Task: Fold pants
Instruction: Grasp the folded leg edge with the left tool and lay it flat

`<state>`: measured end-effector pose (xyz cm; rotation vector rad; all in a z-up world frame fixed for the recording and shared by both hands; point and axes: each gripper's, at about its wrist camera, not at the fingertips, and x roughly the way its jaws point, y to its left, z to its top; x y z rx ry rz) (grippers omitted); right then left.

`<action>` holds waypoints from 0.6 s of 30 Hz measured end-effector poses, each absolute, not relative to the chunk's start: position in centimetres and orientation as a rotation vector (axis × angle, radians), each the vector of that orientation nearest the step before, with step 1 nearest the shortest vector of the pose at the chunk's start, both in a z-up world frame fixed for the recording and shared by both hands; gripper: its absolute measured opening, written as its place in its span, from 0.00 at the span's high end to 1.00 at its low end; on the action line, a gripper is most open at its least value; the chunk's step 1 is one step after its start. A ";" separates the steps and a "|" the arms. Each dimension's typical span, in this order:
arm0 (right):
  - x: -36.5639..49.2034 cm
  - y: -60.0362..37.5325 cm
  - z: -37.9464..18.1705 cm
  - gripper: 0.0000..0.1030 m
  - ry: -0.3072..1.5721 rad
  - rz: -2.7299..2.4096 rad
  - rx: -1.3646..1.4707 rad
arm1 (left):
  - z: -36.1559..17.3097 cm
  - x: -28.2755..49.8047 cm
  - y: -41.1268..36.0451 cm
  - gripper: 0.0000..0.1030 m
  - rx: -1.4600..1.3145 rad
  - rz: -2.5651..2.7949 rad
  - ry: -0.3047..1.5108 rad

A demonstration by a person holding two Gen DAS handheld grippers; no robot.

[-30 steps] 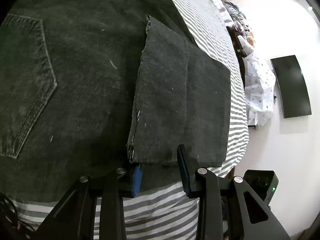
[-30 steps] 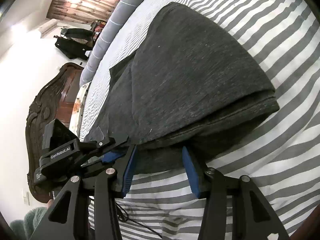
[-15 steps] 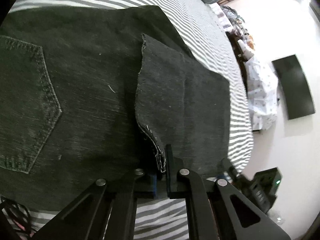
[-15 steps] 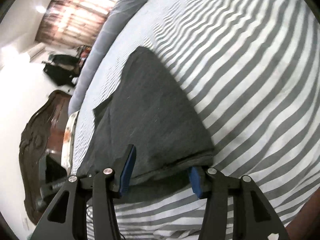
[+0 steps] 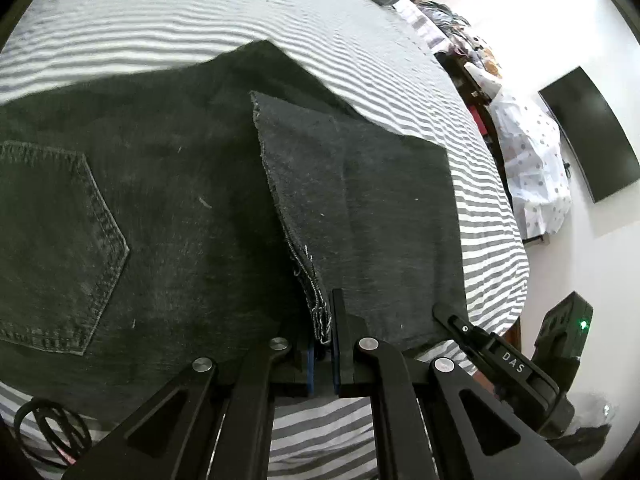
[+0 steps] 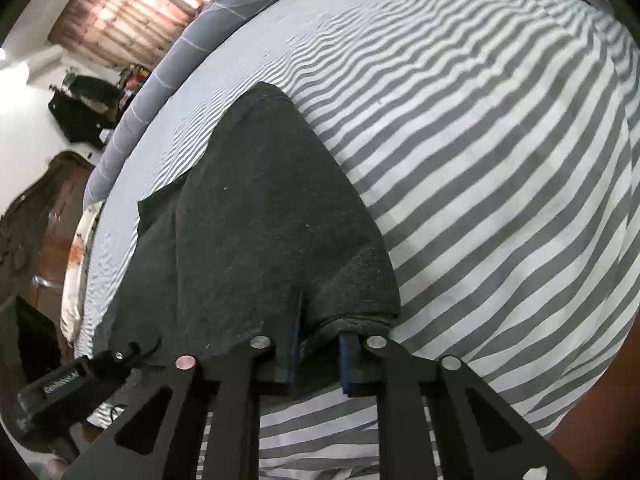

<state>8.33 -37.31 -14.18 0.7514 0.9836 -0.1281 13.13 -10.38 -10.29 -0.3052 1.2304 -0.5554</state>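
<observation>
Right now the dark pants [image 5: 168, 200] lie flat on the bed [image 5: 200, 20], which has a grey and white striped sheet. From the left wrist view, a back pocket [image 5: 56, 248] with stitched edges shows on the left side of the pants, and a folded leg part [image 5: 368, 216] lies on top toward the right, with a frayed hem along its left edge. The left tongs [image 5: 323, 354] are pressed nearly together and are pinching the near end of that frayed hem. From the right wrist view, the right tongs [image 6: 318, 354] sit at the near edge of the folded cloth [image 6: 260, 220], with a bunch of the rounded fold between the two blue pads, so they look closed on the pants, though a small gap stays between the pads. A grey pillow [image 6: 180, 64] lies at the far left side of the bed. A black screen [image 5: 588, 132] hangs on the white wall to the right, and a spotted white cloth [image 5: 528, 168] hangs beside the bed just left of it. Dark wooden furniture [image 6: 36, 216] stands at the far left in the right wrist view
</observation>
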 end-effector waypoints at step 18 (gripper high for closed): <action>8.5 -34.5 -13.9 0.84 1.020 -0.046 0.653 | -11.1 12.2 -8.2 0.95 -0.175 -0.500 1.178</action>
